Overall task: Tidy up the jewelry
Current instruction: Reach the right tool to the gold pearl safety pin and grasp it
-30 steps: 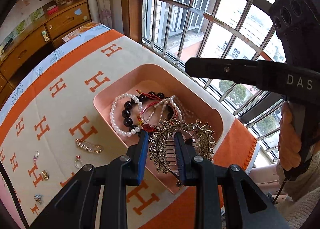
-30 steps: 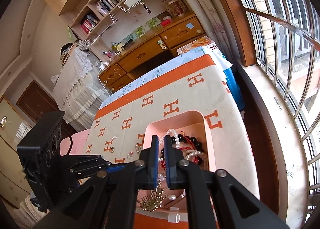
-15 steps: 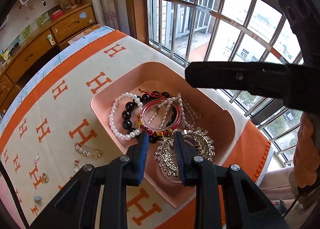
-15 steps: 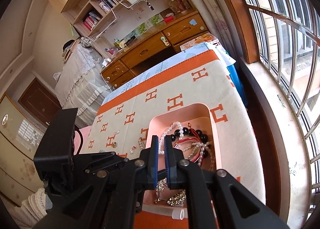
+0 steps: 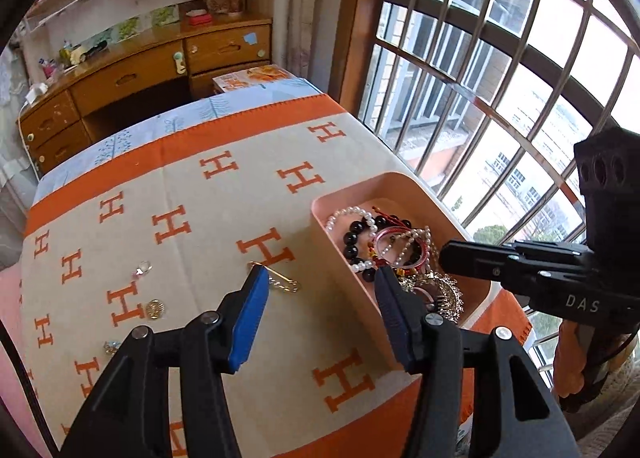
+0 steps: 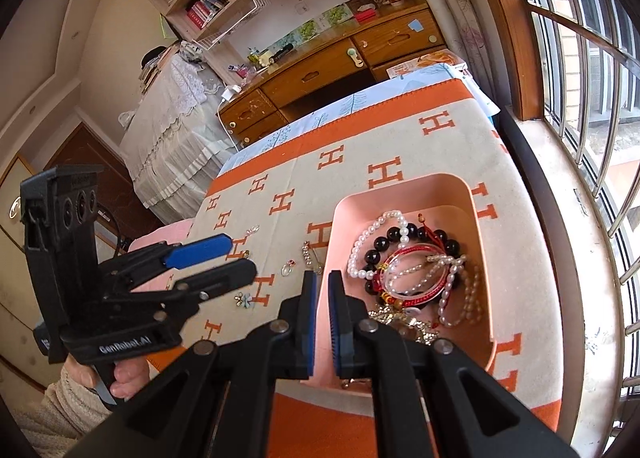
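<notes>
A pink tray (image 5: 400, 177) (image 6: 400, 185) sits on the H-patterned cloth near the window. In it lie a pearl bracelet (image 5: 348, 213) (image 6: 376, 225), a black bead bracelet (image 5: 352, 238) (image 6: 380, 244), a red bangle (image 5: 400, 250) (image 6: 416, 278) and a gold comb (image 5: 444, 294) (image 6: 400, 318). A gold pearl pin (image 5: 280, 282) (image 6: 308, 254) lies on the cloth left of the tray. My left gripper (image 5: 322, 278) (image 6: 240, 256) hovers over the tray's left wall, its jaws opening with nothing between them. My right gripper (image 6: 322, 278) (image 5: 444, 258) is shut and empty over the tray's near end.
Small loose pieces dot the cloth (image 5: 200, 217): a ring (image 5: 142, 270) (image 6: 288, 268), a round gold earring (image 5: 154, 308) and a flower piece (image 6: 244, 300). A barred window (image 5: 480, 77) runs along the right. A wooden desk (image 5: 140, 73) stands beyond the table's far end.
The gold comb that was between my left jaws now lies in the tray. My left gripper has drawn back to the left and up, and its jaws have spread.
</notes>
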Demonstrator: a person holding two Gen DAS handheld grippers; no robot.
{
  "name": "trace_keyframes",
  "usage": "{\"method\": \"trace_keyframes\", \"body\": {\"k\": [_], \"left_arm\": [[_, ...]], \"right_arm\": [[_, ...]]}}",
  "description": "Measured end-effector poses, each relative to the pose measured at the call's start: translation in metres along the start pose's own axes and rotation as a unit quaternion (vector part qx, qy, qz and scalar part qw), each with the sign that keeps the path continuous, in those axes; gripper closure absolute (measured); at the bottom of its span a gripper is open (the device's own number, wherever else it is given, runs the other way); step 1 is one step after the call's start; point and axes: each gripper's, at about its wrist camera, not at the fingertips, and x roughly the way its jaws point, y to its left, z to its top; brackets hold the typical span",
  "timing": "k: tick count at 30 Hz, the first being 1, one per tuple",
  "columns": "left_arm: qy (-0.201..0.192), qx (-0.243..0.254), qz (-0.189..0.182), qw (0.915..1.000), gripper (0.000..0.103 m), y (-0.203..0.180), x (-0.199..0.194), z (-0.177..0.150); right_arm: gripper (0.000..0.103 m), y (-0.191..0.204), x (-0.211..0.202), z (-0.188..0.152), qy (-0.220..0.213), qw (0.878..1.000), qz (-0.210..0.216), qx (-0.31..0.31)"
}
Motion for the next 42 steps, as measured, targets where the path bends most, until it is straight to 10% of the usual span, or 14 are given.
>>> {"method": "trace_keyframes", "body": {"k": [12, 42], "left_arm": [[-0.057, -0.094, 0.082, 0.9905, 0.039, 0.085, -0.069, -0.038], [0.017, -0.120, 0.102, 0.9873, 0.039, 0.146, -0.009, -0.092]], "right_arm": [[0.080, 0.042, 0.027, -0.008, 0.038, 0.998, 0.006, -0.048], [0.081, 0.083, 0.131, 0.001, 0.137, 0.977, -0.064, -0.152]]}}
